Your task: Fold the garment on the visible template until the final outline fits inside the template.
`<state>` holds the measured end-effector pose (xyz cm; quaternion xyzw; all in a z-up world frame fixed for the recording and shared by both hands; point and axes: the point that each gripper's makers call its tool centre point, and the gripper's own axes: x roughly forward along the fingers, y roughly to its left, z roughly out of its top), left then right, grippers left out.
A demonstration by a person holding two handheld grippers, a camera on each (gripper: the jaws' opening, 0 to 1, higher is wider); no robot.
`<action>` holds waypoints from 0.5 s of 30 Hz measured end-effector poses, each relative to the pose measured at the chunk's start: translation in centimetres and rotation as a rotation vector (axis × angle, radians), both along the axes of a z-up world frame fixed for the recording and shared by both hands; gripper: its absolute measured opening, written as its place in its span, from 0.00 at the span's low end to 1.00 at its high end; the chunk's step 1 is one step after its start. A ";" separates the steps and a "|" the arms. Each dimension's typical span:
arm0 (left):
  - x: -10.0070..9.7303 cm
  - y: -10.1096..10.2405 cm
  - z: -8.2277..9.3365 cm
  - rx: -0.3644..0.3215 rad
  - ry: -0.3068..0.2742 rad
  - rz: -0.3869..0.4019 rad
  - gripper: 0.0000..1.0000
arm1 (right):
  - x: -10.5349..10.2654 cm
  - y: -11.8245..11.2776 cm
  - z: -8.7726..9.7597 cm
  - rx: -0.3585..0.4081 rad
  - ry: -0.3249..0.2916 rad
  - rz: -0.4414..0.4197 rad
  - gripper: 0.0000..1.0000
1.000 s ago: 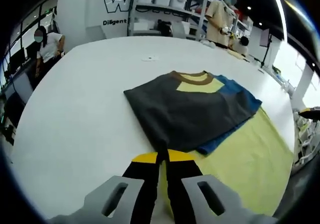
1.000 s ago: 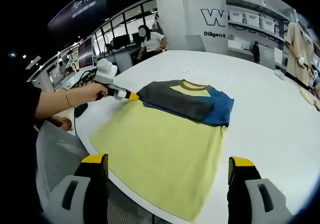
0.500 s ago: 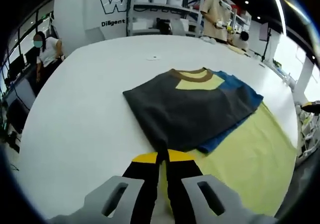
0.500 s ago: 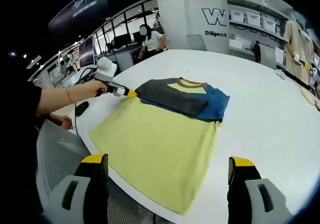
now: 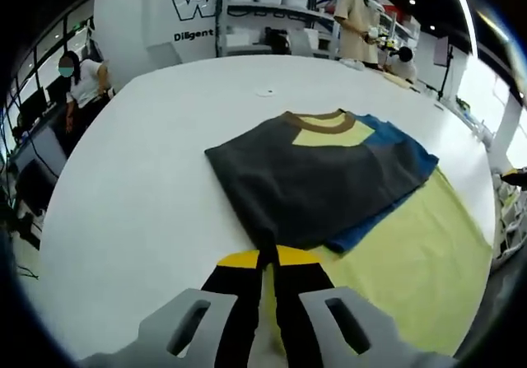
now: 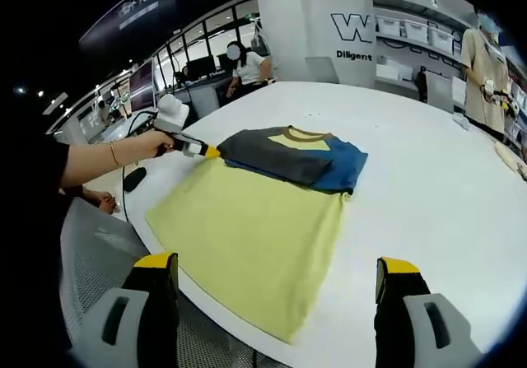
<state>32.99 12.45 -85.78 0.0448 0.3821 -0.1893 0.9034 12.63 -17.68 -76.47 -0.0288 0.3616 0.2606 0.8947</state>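
In the left gripper view, the left gripper (image 5: pixel 270 263) is clamped on the near corner of the folded T-shirt (image 5: pixel 317 174). The T-shirt, dark grey over blue with a yellow panel and brown collar, lies partly on the yellow-green template (image 5: pixel 403 277) on the white surface (image 5: pixel 132 195). In the right gripper view, the right gripper (image 6: pixel 276 281) hangs wide open with nothing between its jaws, near the template's closest corner.

On the white counter (image 6: pixel 428 187) a yellow-green template (image 6: pixel 247 236) spreads toward 6 o'clock. At its 12 o'clock end lies the folded garment (image 6: pixel 292 158), dark grey, blue and yellow with a brown collar. From 9 o'clock a hand (image 6: pixel 144 148) brings the left gripper (image 6: pixel 212 151) to the garment's grey corner, its yellow-tipped fingers together there. The right gripper (image 6: pixel 276 281) rises from the bottom, fingers (image 6: pixel 156 290) wide apart and empty.
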 end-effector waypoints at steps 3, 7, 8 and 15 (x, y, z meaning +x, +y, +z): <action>0.0 0.1 0.0 -0.003 -0.001 0.007 0.04 | 0.0 0.1 0.1 0.000 -0.004 0.005 0.99; 0.1 0.2 0.1 -0.026 -0.001 0.025 0.08 | 0.1 0.3 0.2 0.003 -0.008 0.009 0.99; 0.1 0.2 0.1 -0.030 0.000 0.020 0.09 | 0.1 0.3 0.2 0.003 -0.009 0.011 0.99; -0.1 0.0 1.3 -0.039 -0.036 0.002 0.33 | 0.1 0.4 0.3 0.000 -0.015 0.022 0.99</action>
